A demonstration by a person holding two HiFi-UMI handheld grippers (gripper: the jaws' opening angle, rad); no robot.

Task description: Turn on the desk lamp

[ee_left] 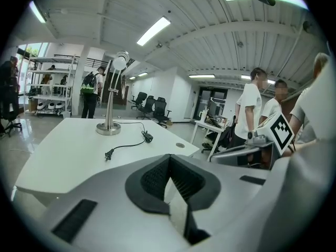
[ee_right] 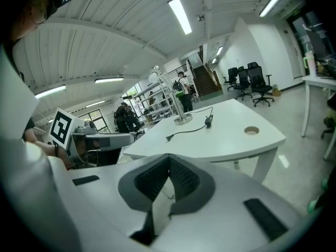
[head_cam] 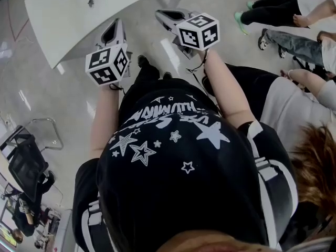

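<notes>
**Two closed grippers held short of an unplugged desk lamp**

The jaws of the left gripper (ee_left: 169, 157) and the right gripper (ee_right: 169, 156) are pressed together with nothing between them. Both grippers are held in the air before the white desk (ee_left: 63, 151). The desk lamp (ee_left: 111, 96) stands well apart from them, toward the desk's far edge, and its cord (ee_left: 128, 145) trails to a plug (ee_left: 109, 154) lying loose on the top. With the plug out, pressing the switch may light nothing. A blunt push with closed jaws could also slide the small cord switch (ee_left: 148, 137) away, or rock the tall, thin lamp.
</notes>
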